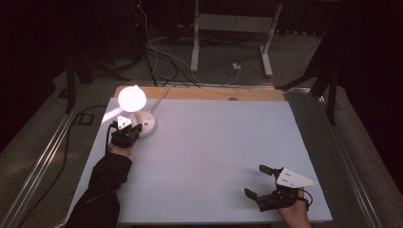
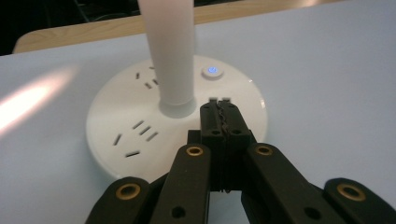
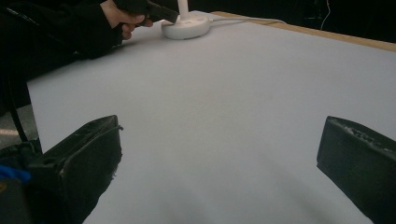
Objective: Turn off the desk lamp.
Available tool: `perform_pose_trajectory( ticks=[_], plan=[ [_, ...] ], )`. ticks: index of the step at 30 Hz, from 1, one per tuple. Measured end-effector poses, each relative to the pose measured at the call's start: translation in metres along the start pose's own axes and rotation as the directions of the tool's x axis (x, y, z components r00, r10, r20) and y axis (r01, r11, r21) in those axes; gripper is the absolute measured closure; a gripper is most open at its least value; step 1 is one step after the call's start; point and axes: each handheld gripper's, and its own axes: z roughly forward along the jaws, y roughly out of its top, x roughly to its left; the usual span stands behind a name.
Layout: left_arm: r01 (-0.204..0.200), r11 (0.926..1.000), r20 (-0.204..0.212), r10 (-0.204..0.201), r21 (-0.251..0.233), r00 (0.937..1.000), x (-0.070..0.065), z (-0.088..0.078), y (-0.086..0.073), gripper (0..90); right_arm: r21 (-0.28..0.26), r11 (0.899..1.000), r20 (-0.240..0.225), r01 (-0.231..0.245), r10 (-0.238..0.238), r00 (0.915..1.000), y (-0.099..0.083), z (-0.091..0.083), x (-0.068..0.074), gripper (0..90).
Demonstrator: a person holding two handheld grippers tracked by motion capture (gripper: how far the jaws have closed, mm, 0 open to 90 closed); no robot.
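- You are holding the left gripper (image 2: 219, 109) with its jaws fully together and nothing between them, tips hovering over the lamp base (image 2: 116, 116), just in front of the stem (image 2: 170, 56).
- The lamp (image 1: 138, 111) is standing at the far left corner of the table (image 1: 214, 156), its head (image 1: 131, 97) is glowing brightly, and its cord is trailing off the far edge.
- The button (image 2: 212, 71) is showing a small blue light, and it is sitting a little beyond your tips and slightly to their left in the left gripper view; this looks like the spot you are aiming for.
- You are coming in nearly level, so tilt the tips down as you are advancing; that way they are pressing onto the button rather than sliding across it.
- Keep the jaws together: one blunt point is easier to place than two.
- You are working close to the stem, so keep to its right and avoid nudging it, since the light base could skid on the smooth sheet.
- Steer clear of the socket slots (image 2: 142, 128) on the base.
- Press straight down, briefly and gently; whether the tips are already touching the base I cannot tell.
- You are resting the right gripper (image 1: 261, 183) at the near right of the table, well apart from the lamp, jaws spread wide and holding nothing; leave it there.
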Motion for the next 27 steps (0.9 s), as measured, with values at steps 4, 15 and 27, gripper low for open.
perform_pose_trajectory(
  ticks=[4, 15, 27],
  plan=[
    [-0.001, 1.0, 0.002, 0.001, 0.003, 1.0, 0.0004, 0.0003, 0.0002, 90.0, -0.001, 1.0, 0.0, -0.001, 0.001, 1.0, 0.0, -0.0002, 0.0, 0.0],
    [-0.027, 0.9996, 0.006, 0.027, 0.007, 0.9996, 0.0012, 0.0017, 0.0001, 90.0, 0.007, 1.0, -0.001, 0.002, -0.002, 1.0, -0.0002, 0.0009, 0.0007, 0.0],
    [-0.008, 0.9998, -0.012, 0.008, -0.015, 0.9999, 0.0031, -0.0031, 0.0086, 90.0, 0.005, 1.0, -0.002, 0.0, 0.0, 1.0, -0.0004, 0.0003, 0.0001, 0.0]
  ],
)
